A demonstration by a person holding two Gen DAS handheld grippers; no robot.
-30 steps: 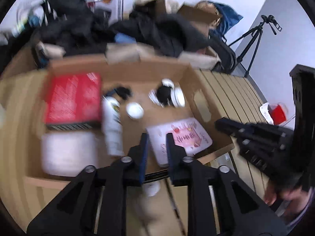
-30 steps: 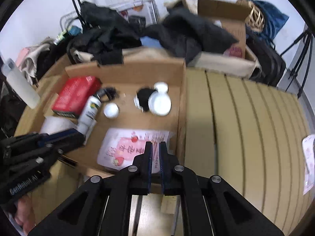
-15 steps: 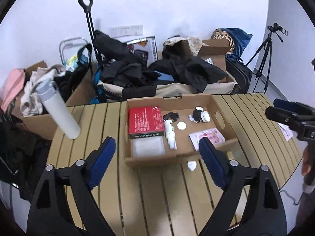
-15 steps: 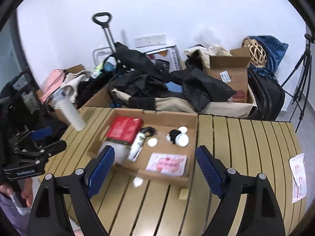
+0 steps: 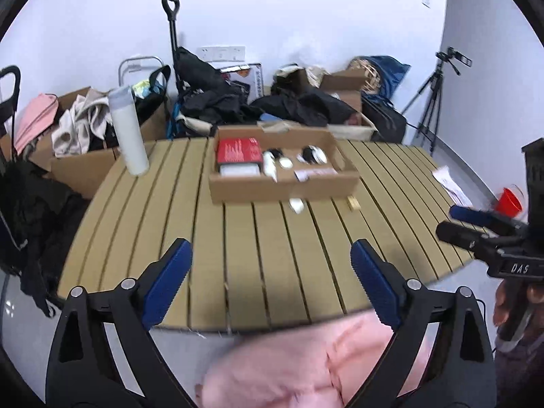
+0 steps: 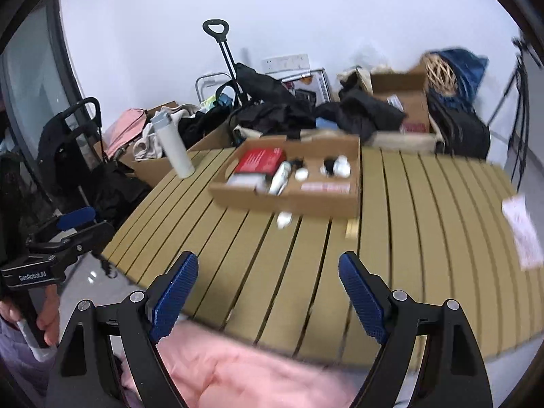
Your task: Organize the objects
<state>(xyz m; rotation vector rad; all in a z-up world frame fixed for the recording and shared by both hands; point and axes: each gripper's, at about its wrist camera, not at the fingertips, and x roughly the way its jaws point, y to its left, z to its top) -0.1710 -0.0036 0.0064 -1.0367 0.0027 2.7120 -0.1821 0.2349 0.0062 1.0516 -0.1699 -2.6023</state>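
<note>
A shallow cardboard box sits mid-table on the slatted wooden table. It holds a red box, a white bottle, small white lids and a pink card. A small white object and a small tan block lie on the table in front of the box. My left gripper is open and empty, held back over the table's near edge. My right gripper is open and empty too; it also shows in the left wrist view.
A tall white flask stands at the table's left. A paper sheet and a red cup are at the right. Bags, clothes and cardboard boxes crowd the floor behind. Pink fabric is below the grippers.
Both grippers opened from shut and pulled far back from the box to the table's near edge. The box contents look unchanged.
</note>
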